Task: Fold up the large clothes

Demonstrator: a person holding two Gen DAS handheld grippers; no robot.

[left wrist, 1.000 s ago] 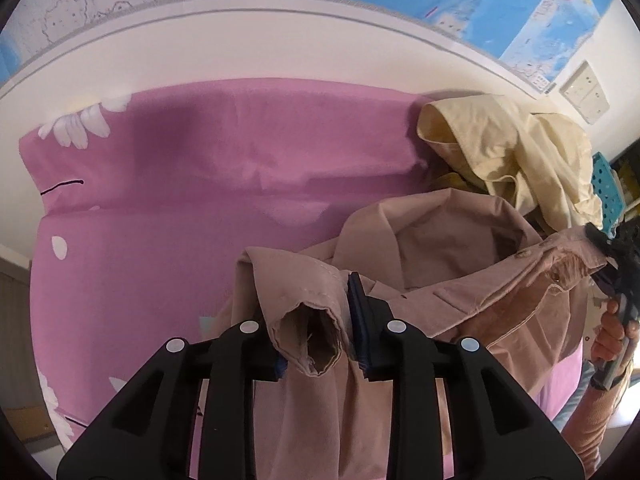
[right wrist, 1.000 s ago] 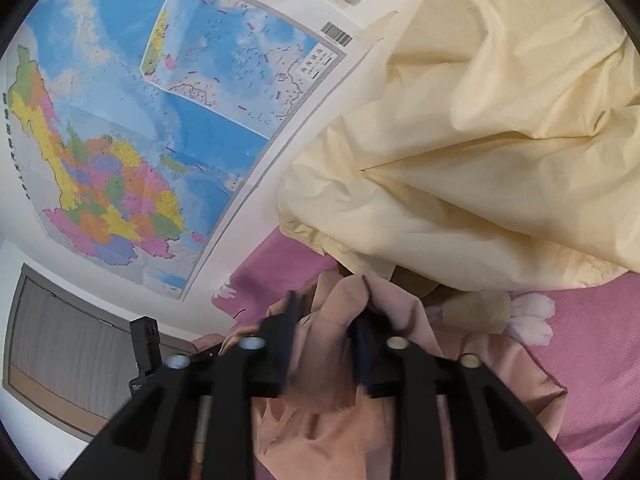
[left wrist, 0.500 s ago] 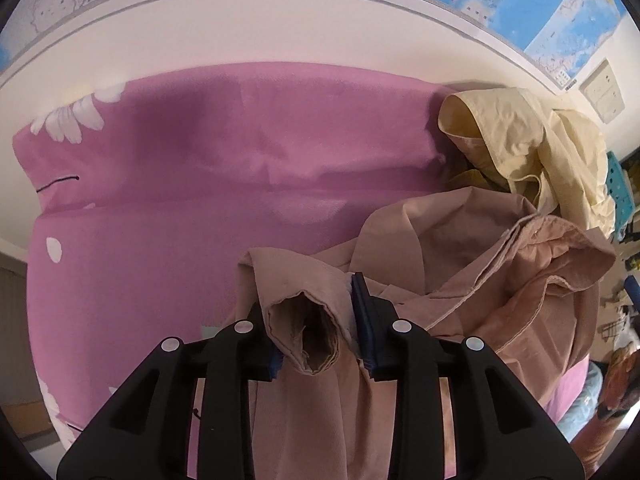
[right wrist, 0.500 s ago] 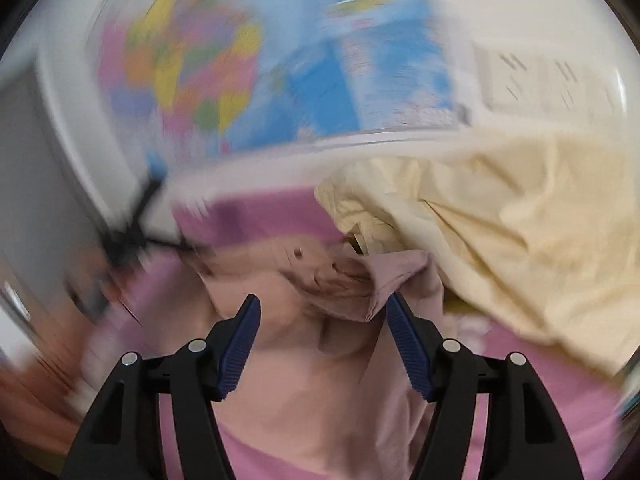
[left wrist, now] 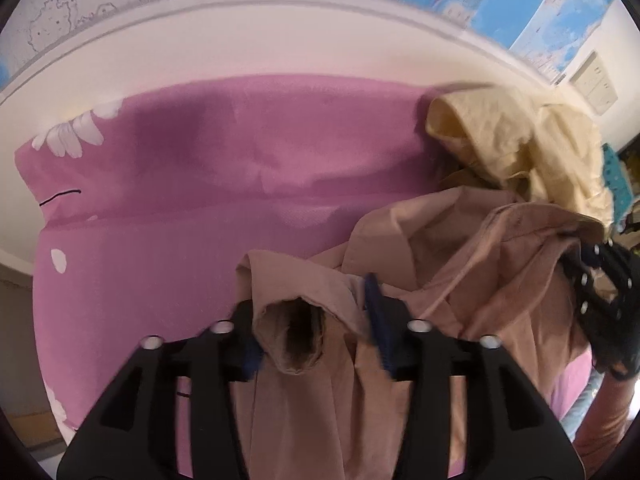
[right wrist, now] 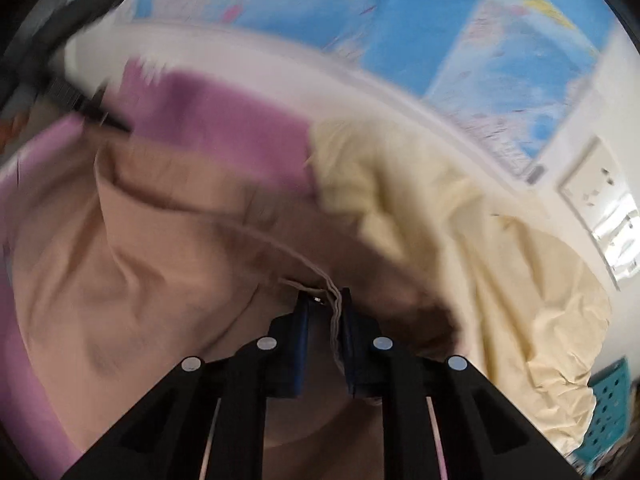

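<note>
The tan shirt [left wrist: 460, 264] lies bunched on the pink bed [left wrist: 224, 184], just in front of the cream shirt [left wrist: 516, 148] by the wall. My left gripper [left wrist: 316, 336] has just been opening its jaws; they stand fairly wide, the tan cuff [left wrist: 292, 340] loose between them, apart from the right pad. My right gripper [right wrist: 326, 336] has just closed its jaws narrow, pinching the tan shirt's hem at its near side.
</note>
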